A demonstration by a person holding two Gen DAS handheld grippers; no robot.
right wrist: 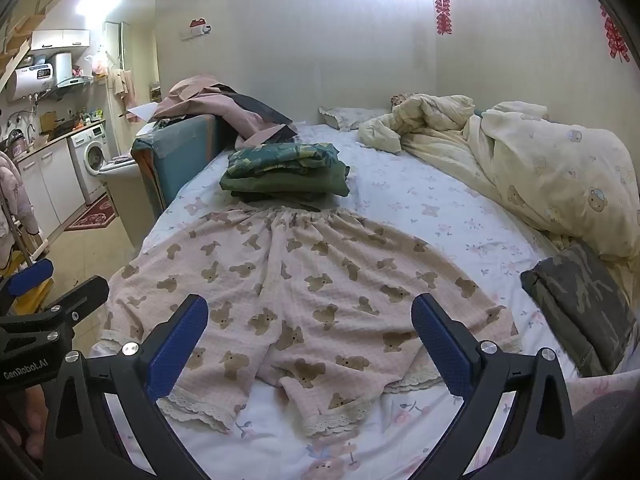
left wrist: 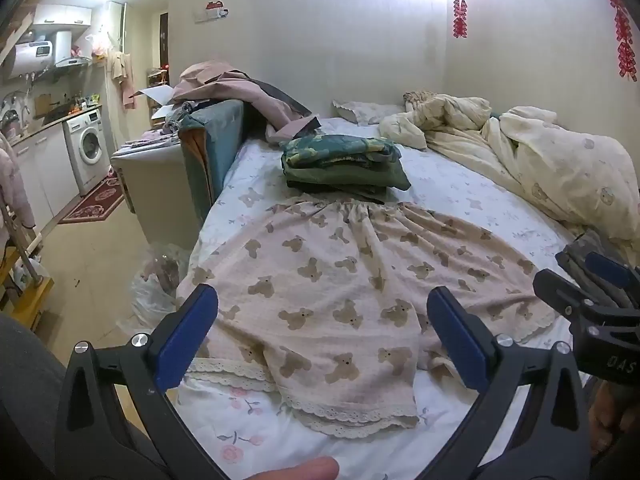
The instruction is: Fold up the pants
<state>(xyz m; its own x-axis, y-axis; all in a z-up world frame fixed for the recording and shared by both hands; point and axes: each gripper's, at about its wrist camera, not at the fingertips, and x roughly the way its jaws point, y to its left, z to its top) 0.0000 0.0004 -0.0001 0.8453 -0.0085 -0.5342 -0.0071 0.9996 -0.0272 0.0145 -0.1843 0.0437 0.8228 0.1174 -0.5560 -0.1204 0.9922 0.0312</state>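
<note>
Both grippers, left [left wrist: 322, 334] and right [right wrist: 310, 342], gape wide, empty, above one pants [right wrist: 304, 280]; two folded stacks beyond.

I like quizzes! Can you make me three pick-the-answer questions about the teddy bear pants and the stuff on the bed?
1. Where is the pile of folded green clothes?
A. just past the waistband of the pants
B. on the floor
C. on the washing machine

2. What colour are the bears on the pants?
A. blue
B. brown
C. red

3. How are the two grippers?
A. both open
B. both shut on the pants
C. one open, one shut

Answers:
1 A: the green clothes sit on the bed at the top edge of the pants.
2 B: the bears are brown on pale pink cloth.
3 A: the left gripper and right gripper are spread wide, holding nothing.
</note>
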